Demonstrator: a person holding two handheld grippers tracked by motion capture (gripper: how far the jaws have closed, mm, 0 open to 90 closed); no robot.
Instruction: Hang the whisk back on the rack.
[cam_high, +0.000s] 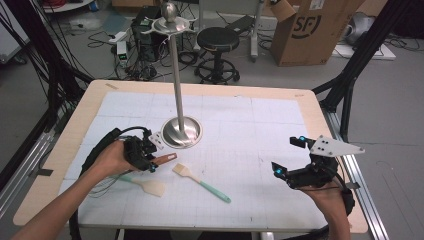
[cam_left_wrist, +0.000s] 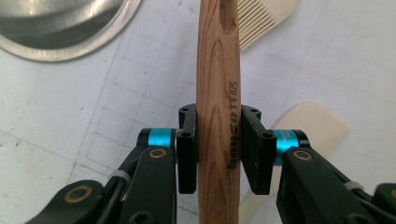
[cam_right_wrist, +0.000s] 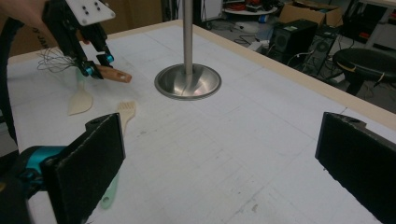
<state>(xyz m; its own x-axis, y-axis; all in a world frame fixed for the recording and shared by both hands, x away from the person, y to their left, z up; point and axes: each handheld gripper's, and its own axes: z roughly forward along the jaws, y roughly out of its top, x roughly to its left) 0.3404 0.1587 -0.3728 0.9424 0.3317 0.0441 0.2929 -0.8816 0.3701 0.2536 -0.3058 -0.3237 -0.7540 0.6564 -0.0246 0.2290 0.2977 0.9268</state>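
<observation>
Smooth, round wooden whisk handle (cam_left_wrist: 218, 116)

A grey floor (cam_high: 30, 100) is stretching behind the table (cam_high: 310, 107), where a black stool (cam_high: 218, 40), tangled cables (cam_high: 100, 37) and a cardboard box (cam_high: 312, 30) are sitting.

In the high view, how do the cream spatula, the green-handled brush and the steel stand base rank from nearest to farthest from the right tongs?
1. Green-handled brush: nearest to the right tongs, lying to their left on the mat.
2. Cream spatula: farther left, near the person's left forearm.
3. Steel stand base: up and left of the brush. It is about as far as the spatula, so the two are too close to call.
</observation>
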